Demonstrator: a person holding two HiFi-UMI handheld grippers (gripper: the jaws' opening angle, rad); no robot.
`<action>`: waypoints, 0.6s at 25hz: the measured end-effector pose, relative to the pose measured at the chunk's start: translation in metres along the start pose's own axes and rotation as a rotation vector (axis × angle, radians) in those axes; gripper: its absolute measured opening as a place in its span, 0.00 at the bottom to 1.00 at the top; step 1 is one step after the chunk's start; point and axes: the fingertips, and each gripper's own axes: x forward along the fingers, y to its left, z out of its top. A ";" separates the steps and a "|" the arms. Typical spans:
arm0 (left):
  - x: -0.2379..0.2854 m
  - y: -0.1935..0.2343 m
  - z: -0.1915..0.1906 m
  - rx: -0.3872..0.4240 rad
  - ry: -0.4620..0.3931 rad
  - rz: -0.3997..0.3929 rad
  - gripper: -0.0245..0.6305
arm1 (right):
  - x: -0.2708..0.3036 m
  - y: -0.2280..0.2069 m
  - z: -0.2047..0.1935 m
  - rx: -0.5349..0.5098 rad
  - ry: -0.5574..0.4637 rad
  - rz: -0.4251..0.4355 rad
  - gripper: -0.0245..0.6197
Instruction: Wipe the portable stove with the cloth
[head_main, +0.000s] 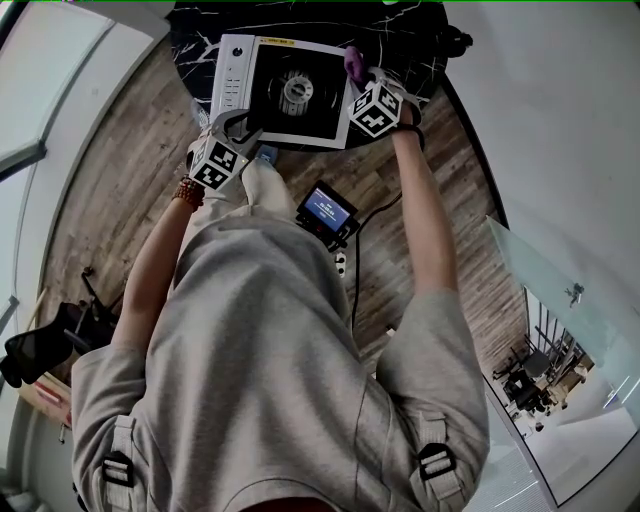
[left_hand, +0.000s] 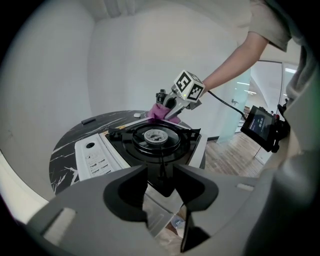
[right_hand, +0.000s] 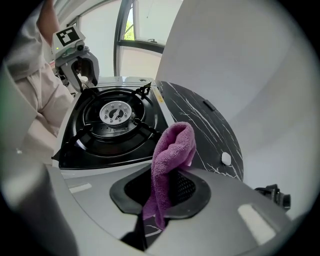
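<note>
Portable stove (left_hand: 150, 145) corner sits between the parted fingers of left gripper (left_hand: 161, 175); right gripper (right_hand: 167, 186) view shows fingers clamping cloth (right_hand: 172, 145).

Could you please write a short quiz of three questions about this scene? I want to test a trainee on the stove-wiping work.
1. Multiple choice: what do the right tongs hold?
A) a yellow sponge
B) a purple cloth
C) nothing
2. True or false: the portable stove stands on a dark table with white veins.
3. Fill in: in the head view, the stove's white control panel is on its ____ side.

Key: 1 B; 2 true; 3 left.
</note>
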 end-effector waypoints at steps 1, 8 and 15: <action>0.000 0.000 0.000 0.001 0.002 -0.002 0.29 | 0.000 0.002 0.000 0.000 0.000 0.002 0.15; 0.001 -0.002 0.000 0.003 0.006 -0.008 0.29 | -0.005 0.014 -0.001 -0.024 0.000 0.017 0.15; 0.003 0.000 0.000 -0.009 0.002 -0.023 0.29 | -0.008 0.028 -0.002 -0.079 0.000 0.054 0.15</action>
